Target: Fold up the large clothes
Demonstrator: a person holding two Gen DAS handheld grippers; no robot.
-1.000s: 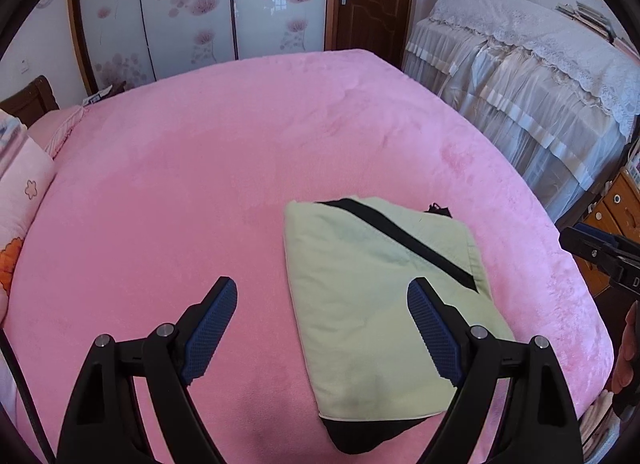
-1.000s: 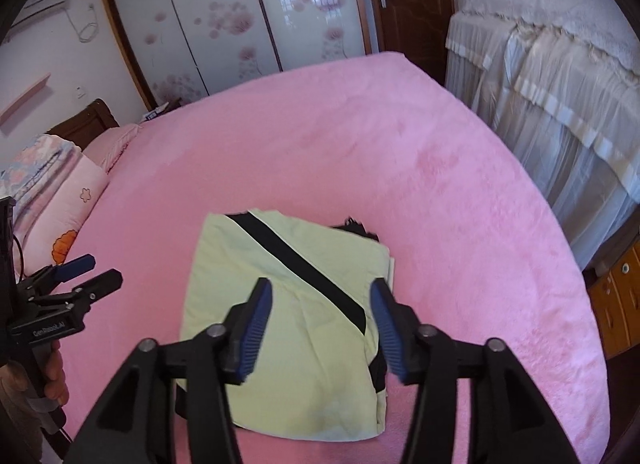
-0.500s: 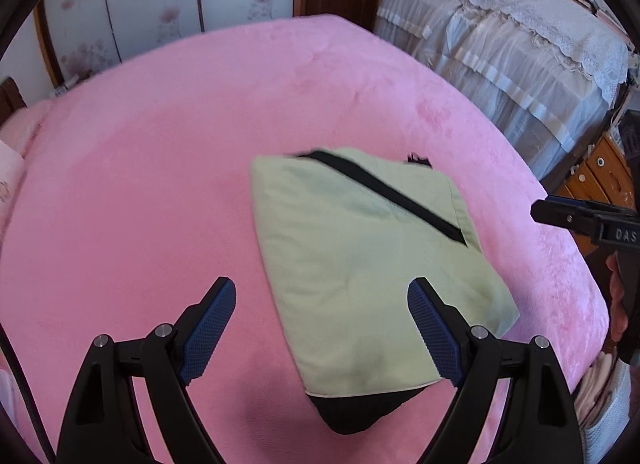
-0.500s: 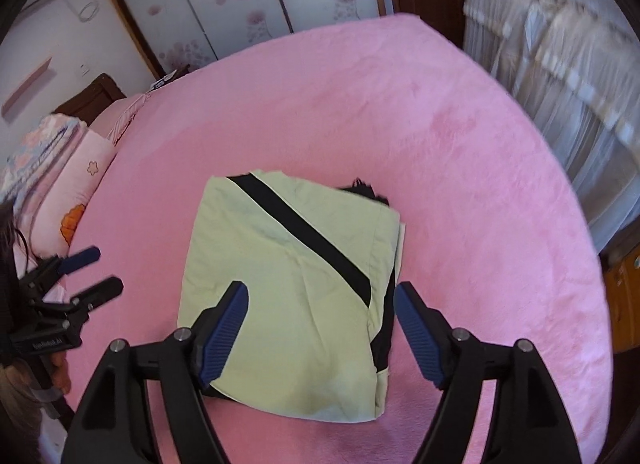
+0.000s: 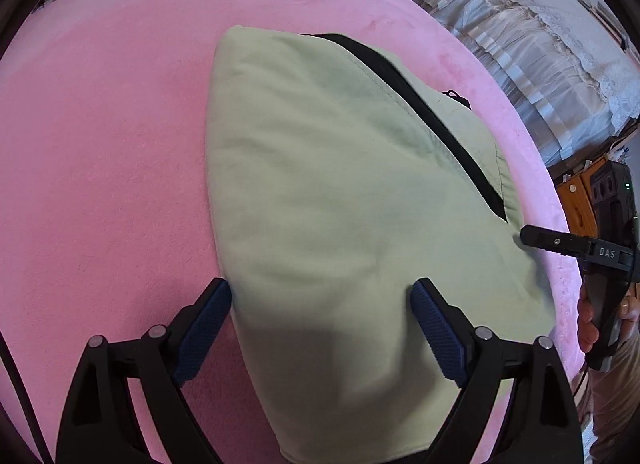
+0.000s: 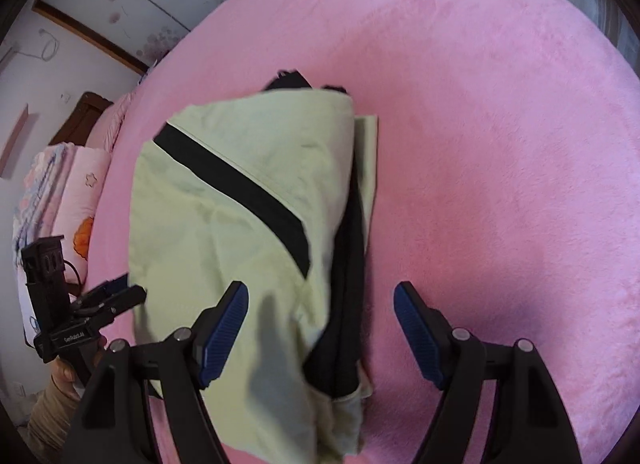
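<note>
A folded pale-green garment with a black diagonal stripe and black inner layers lies on the pink bed. My left gripper is open low over its near left edge, the fabric between the jaws. My right gripper is open over the garment's near right edge, where the black layers show. The right gripper's tip shows at the garment's right edge in the left wrist view. The left gripper shows at its left edge in the right wrist view.
A piece of furniture under a white lace cover stands to the right of the bed. A wooden cabinet is beside it. Pillows and a headboard lie at the far left. The pink blanket surrounds the garment.
Both grippers have come down and forward close to the garment. The right gripper's jaws have opened wider. The garment has not moved.
</note>
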